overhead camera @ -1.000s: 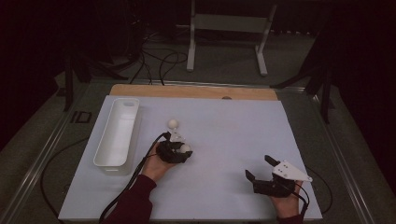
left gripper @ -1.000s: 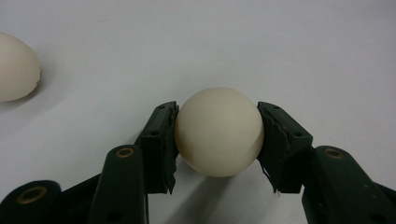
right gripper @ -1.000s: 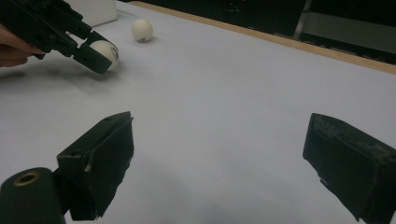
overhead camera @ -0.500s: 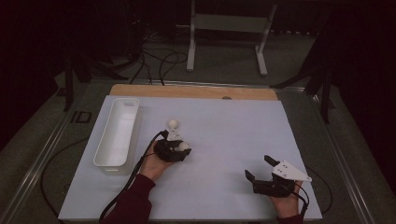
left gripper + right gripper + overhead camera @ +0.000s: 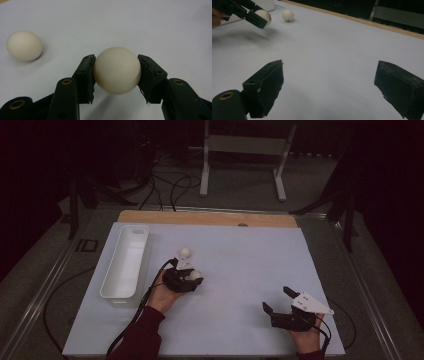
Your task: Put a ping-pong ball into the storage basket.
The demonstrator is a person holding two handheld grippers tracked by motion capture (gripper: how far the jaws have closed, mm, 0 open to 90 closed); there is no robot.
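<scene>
White sheet covers the table; in the high view the left gripper sits near the tray, an egg clamped in its jaws, a second egg just beyond. Right gripper rests well apart, jaws wide, empty. Left gripper view: held egg pinched between both pads, second egg lying apart on the sheet. Right gripper view: both eggs far off. Judged step: carry to the tray; next move needs a gentle lift, then release over the tray.
</scene>
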